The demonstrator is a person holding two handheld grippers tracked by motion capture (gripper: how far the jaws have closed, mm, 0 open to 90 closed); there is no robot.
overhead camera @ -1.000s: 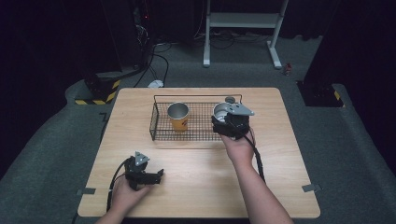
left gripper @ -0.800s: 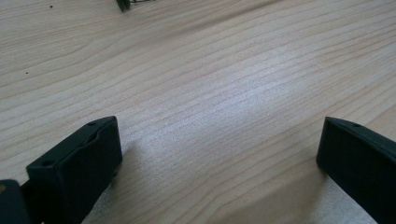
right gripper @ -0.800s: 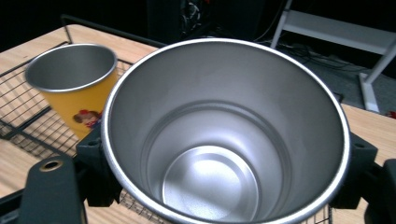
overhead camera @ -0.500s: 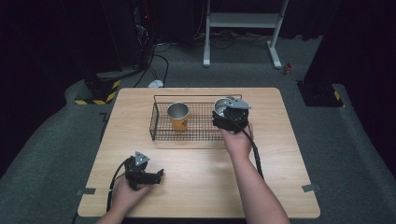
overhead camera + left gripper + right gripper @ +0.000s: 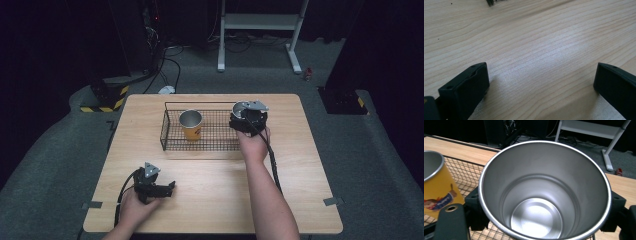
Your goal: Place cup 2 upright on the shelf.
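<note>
Placing steel cup, clamped in right gripper, at wire basket right end; next: lower, release. Left gripper wide open, empty.

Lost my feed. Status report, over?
Right tongs shut on steel cup, over wire basket. Left tongs open, on table. Yellow cup beside it.

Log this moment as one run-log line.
right gripper: shut on steel cup, over wire basket | orange cup: upright in basket | left gripper: open, on table
</note>
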